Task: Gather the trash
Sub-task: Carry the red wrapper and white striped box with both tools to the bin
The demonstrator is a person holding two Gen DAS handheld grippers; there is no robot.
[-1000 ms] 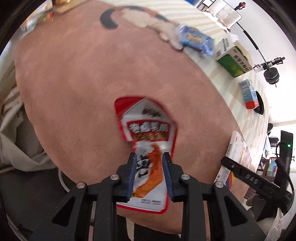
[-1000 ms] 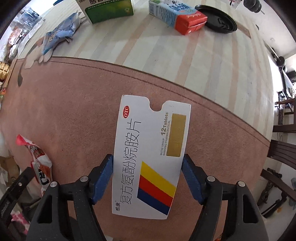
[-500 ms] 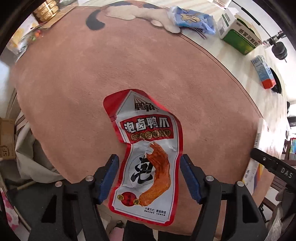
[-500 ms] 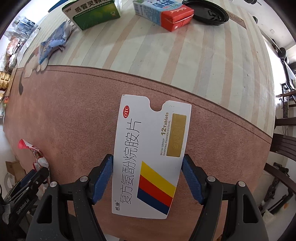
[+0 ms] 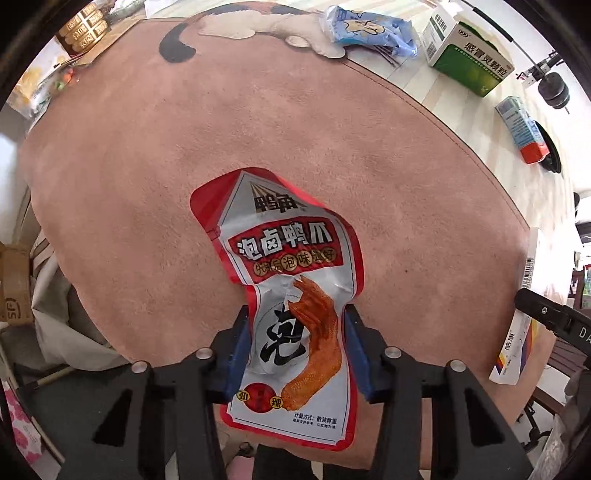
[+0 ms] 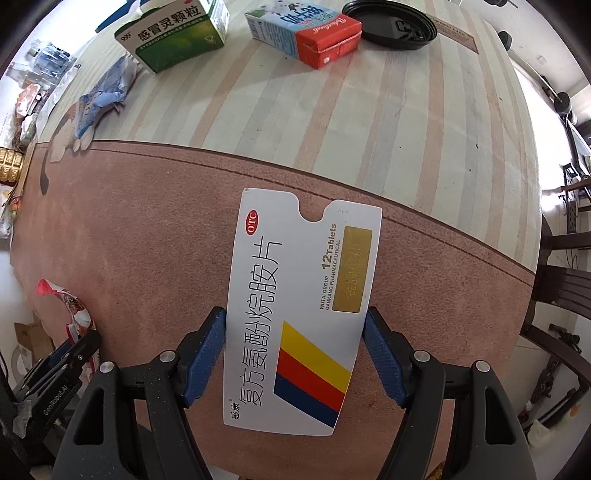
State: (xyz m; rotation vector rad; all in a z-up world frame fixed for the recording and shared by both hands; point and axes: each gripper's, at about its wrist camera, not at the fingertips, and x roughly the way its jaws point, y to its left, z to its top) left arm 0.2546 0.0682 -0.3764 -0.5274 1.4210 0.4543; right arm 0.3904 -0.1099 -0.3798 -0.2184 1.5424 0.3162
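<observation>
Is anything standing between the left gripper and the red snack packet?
Nothing visible does. The red snack packet lies between the fingers of the left gripper, whose jaws have just been closing and now pinch its narrow middle. Only the bare pink mat surrounds it.

Left tongs — reclosed, pinching wrapper

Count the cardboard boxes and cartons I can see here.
3: a white tablet box held in the right claw, a green medicine box lying on the striped cloth at the far left, and a blue-and-red carton lying beside it. Others may lie outside the view.
</observation>
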